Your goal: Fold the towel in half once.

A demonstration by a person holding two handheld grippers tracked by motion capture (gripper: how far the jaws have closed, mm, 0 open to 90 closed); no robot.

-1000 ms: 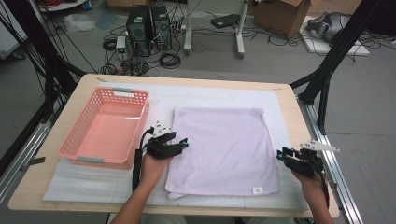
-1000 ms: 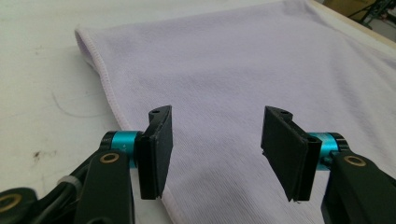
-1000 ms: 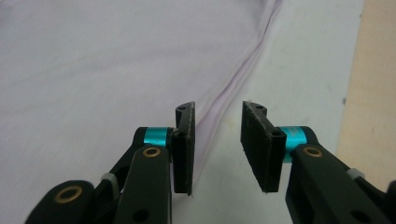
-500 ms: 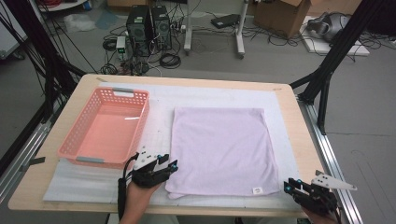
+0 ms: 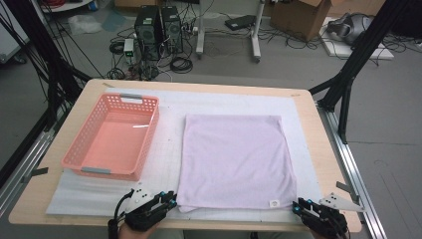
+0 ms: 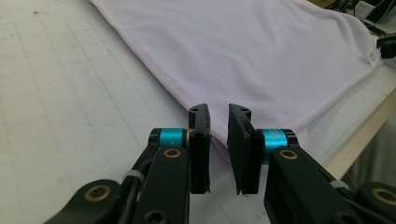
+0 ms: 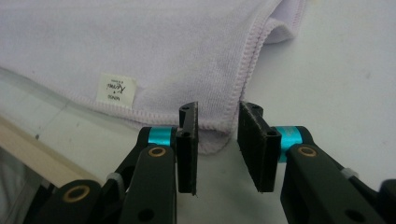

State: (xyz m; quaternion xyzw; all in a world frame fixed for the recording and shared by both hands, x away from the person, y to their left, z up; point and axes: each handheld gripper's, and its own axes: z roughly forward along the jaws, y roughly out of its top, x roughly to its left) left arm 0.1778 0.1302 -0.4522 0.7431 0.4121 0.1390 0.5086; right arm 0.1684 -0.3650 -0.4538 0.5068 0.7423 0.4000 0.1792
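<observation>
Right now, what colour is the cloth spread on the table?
Pale lilac; the cloth shows best in the high view.

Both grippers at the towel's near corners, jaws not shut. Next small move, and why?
Probably ease both forward a touch, then close. The left gripper, whose jaws have just been closing, and the right gripper each have a near corner of the towel lying in the gap, pads not yet pressing the cloth. A deeper bite should hold the hem.

One purple towel (image 5: 234,162) lies on the tabletop (image 5: 323,149). One pink basket (image 5: 113,137) sits by its left edge. There are two hand-held grippers, left (image 5: 171,201) and right (image 5: 296,206).
</observation>
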